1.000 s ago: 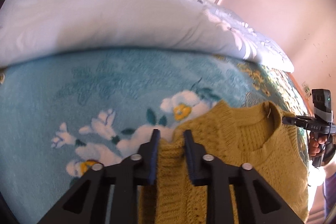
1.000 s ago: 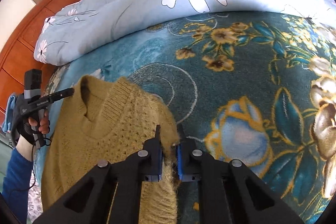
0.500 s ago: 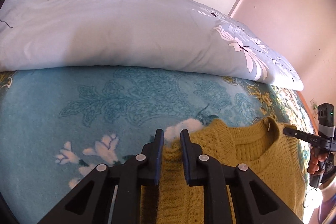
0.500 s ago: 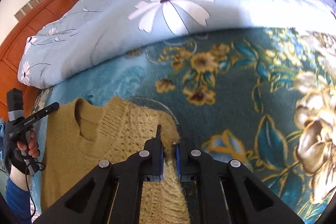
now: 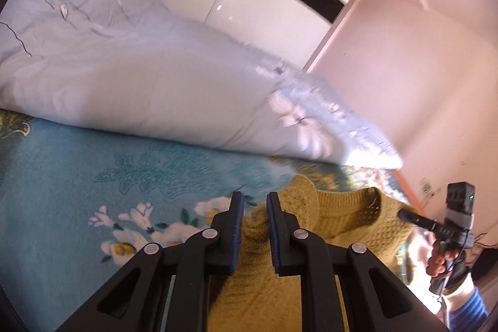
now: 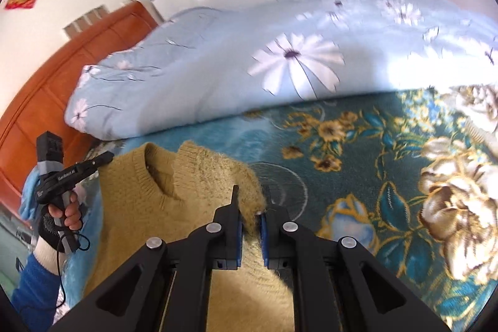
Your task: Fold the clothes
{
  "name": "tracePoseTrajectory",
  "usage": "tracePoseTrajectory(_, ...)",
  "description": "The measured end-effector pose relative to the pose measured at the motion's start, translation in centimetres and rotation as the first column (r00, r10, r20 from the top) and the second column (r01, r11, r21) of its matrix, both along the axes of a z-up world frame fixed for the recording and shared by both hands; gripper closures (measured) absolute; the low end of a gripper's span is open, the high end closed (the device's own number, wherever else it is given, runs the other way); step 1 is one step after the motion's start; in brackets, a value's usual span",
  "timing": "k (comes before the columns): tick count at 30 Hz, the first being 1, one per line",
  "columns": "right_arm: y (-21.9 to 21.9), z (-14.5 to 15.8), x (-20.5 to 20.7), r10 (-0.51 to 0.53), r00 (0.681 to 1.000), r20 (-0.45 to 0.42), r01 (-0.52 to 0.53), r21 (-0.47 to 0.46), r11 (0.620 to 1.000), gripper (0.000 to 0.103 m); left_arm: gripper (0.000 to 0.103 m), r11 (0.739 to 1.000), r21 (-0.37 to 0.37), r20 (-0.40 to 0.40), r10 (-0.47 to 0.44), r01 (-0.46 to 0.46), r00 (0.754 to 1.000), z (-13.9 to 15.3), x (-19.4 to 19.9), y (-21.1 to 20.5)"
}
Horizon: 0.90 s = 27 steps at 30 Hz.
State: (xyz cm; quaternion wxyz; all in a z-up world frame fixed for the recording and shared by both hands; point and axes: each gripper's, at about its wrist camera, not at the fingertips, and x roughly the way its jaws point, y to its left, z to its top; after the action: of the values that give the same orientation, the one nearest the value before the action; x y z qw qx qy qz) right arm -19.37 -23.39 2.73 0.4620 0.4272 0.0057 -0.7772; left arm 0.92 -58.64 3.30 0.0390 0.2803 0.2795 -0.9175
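Presently both grippers, left (image 5: 252,209) and right (image 6: 249,204), clench sweater (image 6: 133,207) shoulders between their jaws; no fold made yet.

Faint lettering marks the left claw (image 6: 107,158) body, too blurred to read.

Daylight was bright, washing the wall (image 5: 404,77) right of the left claw (image 5: 252,201) pink-white and glaring on the duvet (image 6: 420,73) beyond the right claw (image 6: 249,201). Motion blur softened the duvet's flowers. Fisheye edges curved into black.
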Motion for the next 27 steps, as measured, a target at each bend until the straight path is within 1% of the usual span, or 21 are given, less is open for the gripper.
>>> tracePoseTrajectory(4,2.4,2.6,3.4,0.017,0.999,-0.049,-0.019,-0.035,0.999,0.094,0.087,0.999,-0.031,-0.062,-0.027,0.026,0.998,2.6,4.0,2.2)
tracePoseTrajectory(7,4.3,4.1,6.3,0.029,0.996,-0.079,-0.034,-0.058,0.998,0.094,0.087,0.996,-0.068,-0.11,-0.064,0.057,0.992,4.1,8.5,4.1)
tracePoseTrajectory(10,6.7,4.8,9.7,0.049,0.993,-0.104,-0.057,-0.079,0.995,0.094,0.088,0.995,-0.071,-0.152,-0.079,0.069,0.985,4.3,12.8,5.7)
tracePoseTrajectory(13,8.7,4.4,13.0,0.074,0.991,-0.11,-0.084,-0.084,0.993,0.094,0.089,0.998,-0.046,-0.175,-0.057,0.05,0.983,3.1,17.7,6.7)
tracePoseTrajectory(15,9.5,3.6,15.1,0.098,0.989,-0.109,-0.106,-0.062,0.992,0.094,0.089,0.999,0.009,-0.153,-0.036,0.038,0.988,1.0,20.4,7.2)
tracePoseTrajectory(19,10.7,0.8,19.5,0.146,0.984,-0.103,-0.146,0.013,0.989,0.094,0.092,0.997,0.075,-0.073,0.003,0.002,0.997,-2.8,24.0,8.4)
tracePoseTrajectory(21,11.5,-0.4,21.2,0.158,0.983,-0.096,-0.155,0.036,0.987,0.094,0.092,0.992,0.128,-0.057,0.033,-0.026,0.998,-4.4,25.5,8.9)
tracePoseTrajectory(22,11.9,-1.0,22.0,0.161,0.982,-0.093,-0.158,0.046,0.986,0.094,0.092,0.986,0.166,-0.048,0.042,-0.034,0.998,-5.1,26.0,9.0)
tracePoseTrajectory(23,12.3,-1.5,22.7,0.164,0.982,-0.091,-0.159,0.057,0.986,0.094,0.092,0.979,0.196,-0.024,0.056,-0.05,0.998,-5.9,26.4,9.3)
tracePoseTrajectory(24,12.6,-2.0,23.3,0.166,0.982,-0.09,-0.16,0.072,0.985,0.094,0.092,0.977,0.206,-0.004,0.062,-0.06,0.998,-6.5,26.7,9.7)
tracePoseTrajectory(25,12.9,-2.5,24.0,0.167,0.982,-0.091,-0.159,0.089,0.983,0.093,0.089,0.974,0.216,0.017,0.068,-0.07,0.998,-7.1,27.1,10.1)
tracePoseTrajectory(27,13.4,-3.4,25.3,0.177,0.98,-0.095,-0.164,0.128,0.978,0.093,0.088,0.971,0.221,0.068,0.073,-0.087,0.995,-8.1,27.1,10.9)
